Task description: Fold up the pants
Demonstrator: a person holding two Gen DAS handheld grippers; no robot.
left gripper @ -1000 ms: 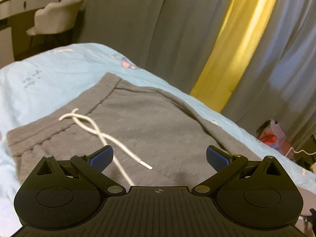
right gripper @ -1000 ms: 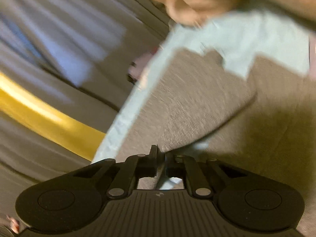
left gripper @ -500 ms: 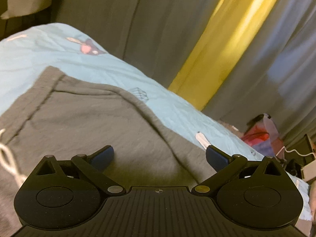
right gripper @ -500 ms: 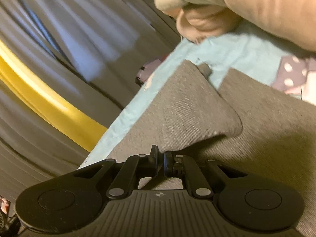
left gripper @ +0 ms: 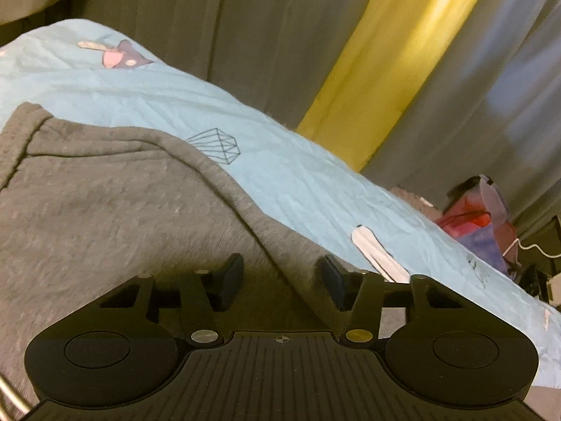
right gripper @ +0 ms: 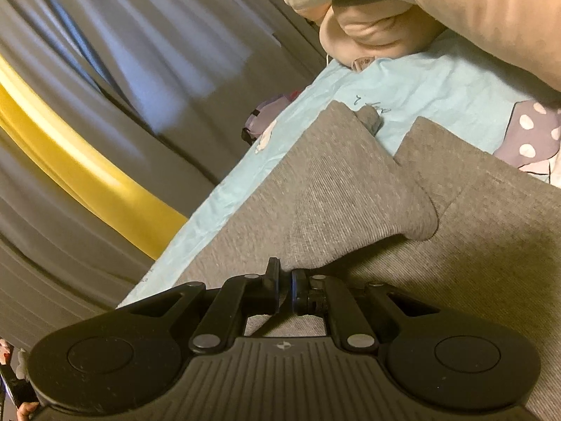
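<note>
The left claw (left gripper: pixel 279 275), closing but still open, is straddling a ridge of the grey pants (left gripper: pixel 105 210); the right claw (right gripper: pixel 285 282) is pinching their fabric.

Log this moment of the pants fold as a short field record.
garment: grey pants spread on light blue bedsheet
left tool: jaws just been closing, a raised fabric ridge between them, pads not pressing yet
right tool: shut on pants fabric
fold state: one leg end lapped over the cloth
background: grey and yellow curtains
</note>
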